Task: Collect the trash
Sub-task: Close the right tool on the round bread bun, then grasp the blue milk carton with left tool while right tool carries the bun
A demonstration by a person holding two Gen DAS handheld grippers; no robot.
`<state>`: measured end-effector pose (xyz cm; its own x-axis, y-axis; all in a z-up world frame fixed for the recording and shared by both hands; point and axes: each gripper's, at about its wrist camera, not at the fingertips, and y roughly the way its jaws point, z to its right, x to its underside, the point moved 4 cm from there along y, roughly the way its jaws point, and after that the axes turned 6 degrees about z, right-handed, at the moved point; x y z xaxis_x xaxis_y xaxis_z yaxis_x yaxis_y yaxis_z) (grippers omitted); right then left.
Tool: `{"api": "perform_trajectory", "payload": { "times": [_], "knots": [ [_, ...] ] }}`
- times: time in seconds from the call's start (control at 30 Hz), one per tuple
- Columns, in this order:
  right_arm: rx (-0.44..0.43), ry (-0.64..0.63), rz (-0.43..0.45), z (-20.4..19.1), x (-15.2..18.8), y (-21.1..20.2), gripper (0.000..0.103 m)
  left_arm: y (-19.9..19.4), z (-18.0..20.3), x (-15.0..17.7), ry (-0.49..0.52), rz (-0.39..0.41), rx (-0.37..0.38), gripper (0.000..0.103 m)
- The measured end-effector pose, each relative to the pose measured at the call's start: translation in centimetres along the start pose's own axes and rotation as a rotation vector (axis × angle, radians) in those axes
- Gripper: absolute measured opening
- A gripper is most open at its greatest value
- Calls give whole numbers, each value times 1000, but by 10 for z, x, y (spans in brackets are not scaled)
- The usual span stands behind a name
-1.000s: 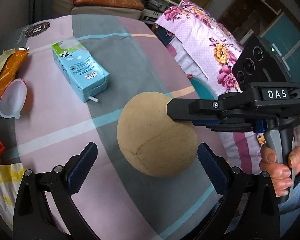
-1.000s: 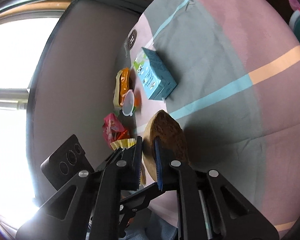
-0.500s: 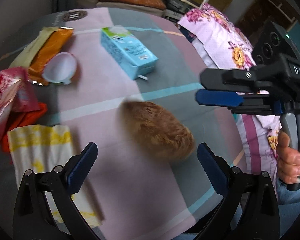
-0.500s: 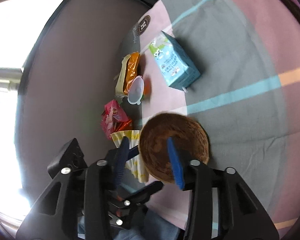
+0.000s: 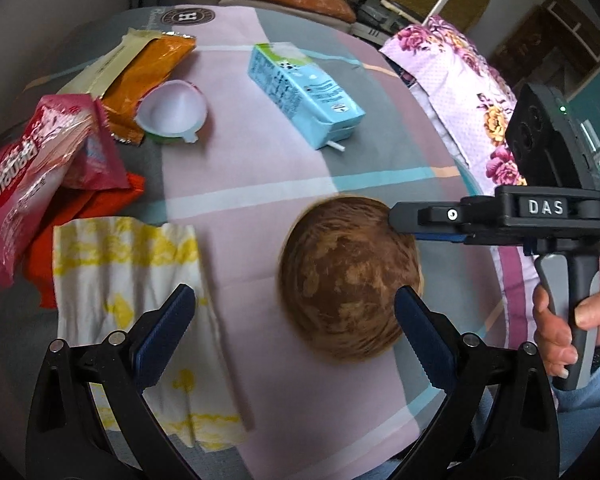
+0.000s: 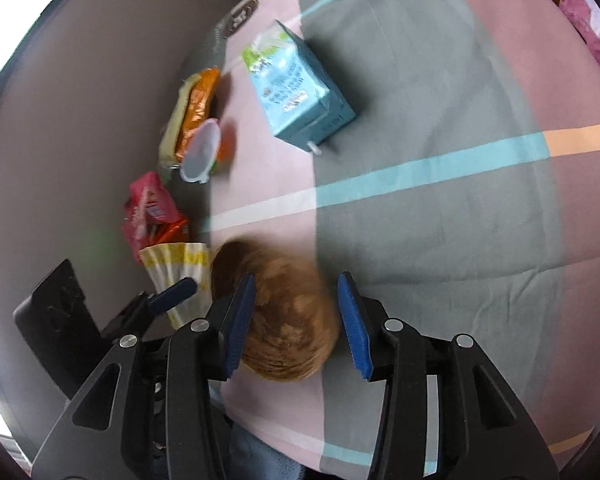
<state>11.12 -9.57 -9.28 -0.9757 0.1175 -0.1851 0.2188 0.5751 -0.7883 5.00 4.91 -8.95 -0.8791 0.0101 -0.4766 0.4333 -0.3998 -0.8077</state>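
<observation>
A round brown bowl (image 5: 348, 280) lies on the plaid tablecloth (image 5: 260, 168), its mottled dark inside facing up and slightly blurred. My right gripper (image 6: 296, 286) hovers over the bowl (image 6: 288, 328) with its jaws open, the blue pads on either side and not pressing it. From the left wrist view the right gripper (image 5: 404, 224) reaches in from the right at the bowl's far rim. My left gripper (image 5: 292, 300) is open and empty, and the bowl sits near its right finger. A light blue milk carton (image 5: 304, 96) lies further back.
Along the left lie a yellow-and-white paper wrapper (image 5: 128, 300), a pink snack bag (image 5: 32, 160), a red wrapper (image 5: 80, 216), a white plastic cup (image 5: 172, 112) and an orange packet (image 5: 148, 68). A floral cloth (image 5: 472, 96) hangs beyond the table's right edge.
The right gripper, which was shut on the bowl's rim, has opened. The bowl turned over from its tan outside to its brown inside and now rests on the cloth. The left gripper's view shifted left.
</observation>
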Motion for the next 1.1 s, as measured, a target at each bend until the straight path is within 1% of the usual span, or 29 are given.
{"api": "perform_trajectory", "payload": {
  "times": [0.03, 0.17, 0.2, 0.23, 0.27, 0.3, 0.37, 0.43, 0.63, 0.7, 0.77, 0.9, 0.97, 1.1],
  "knots": [
    [8, -4, -1, 1, 0, 1, 42, 0, -1, 0, -1, 1, -1, 99],
    [-7, -17, -29, 0, 3, 12, 42, 2, -5, 0, -6, -4, -9, 99],
    [-10, -20, -35, 0, 4, 15, 40, 2, -6, -1, -8, -5, -11, 99],
    [-9, -24, -40, 0, 4, 18, 27, 2, -7, -1, -9, -6, -12, 99],
    [-2, -31, -43, 0, 3, 21, 17, 1, -7, -1, -10, -6, -12, 99],
    [0, -36, -47, -1, 3, 24, 16, 1, -7, -1, -10, -8, -13, 99],
    [38, -59, -51, 1, 3, 30, 10, 1, -5, -2, -4, -11, -18, 99],
    [25, -50, -36, 4, -1, 24, 5, 1, -4, -3, -2, -14, -22, 99],
    [80, -16, 126, 31, -29, -22, 5, 10, 5, -19, 0, -12, -32, 99],
    [109, -4, 174, 44, -36, -40, 5, 16, 9, -29, -11, 0, -33, 99],
    [111, 22, 212, 58, -44, -57, 5, 21, 14, -41, -16, 12, -36, 99],
    [132, 48, 274, 79, -55, -80, 5, 39, 23, -75, -52, 34, -61, 99],
    [138, 65, 299, 90, -61, -90, 5, 52, 24, -96, -87, 40, -87, 99],
    [166, 76, 342, 107, -69, -104, 5, 76, 28, -123, -132, 36, -138, 98]
  ]
}}
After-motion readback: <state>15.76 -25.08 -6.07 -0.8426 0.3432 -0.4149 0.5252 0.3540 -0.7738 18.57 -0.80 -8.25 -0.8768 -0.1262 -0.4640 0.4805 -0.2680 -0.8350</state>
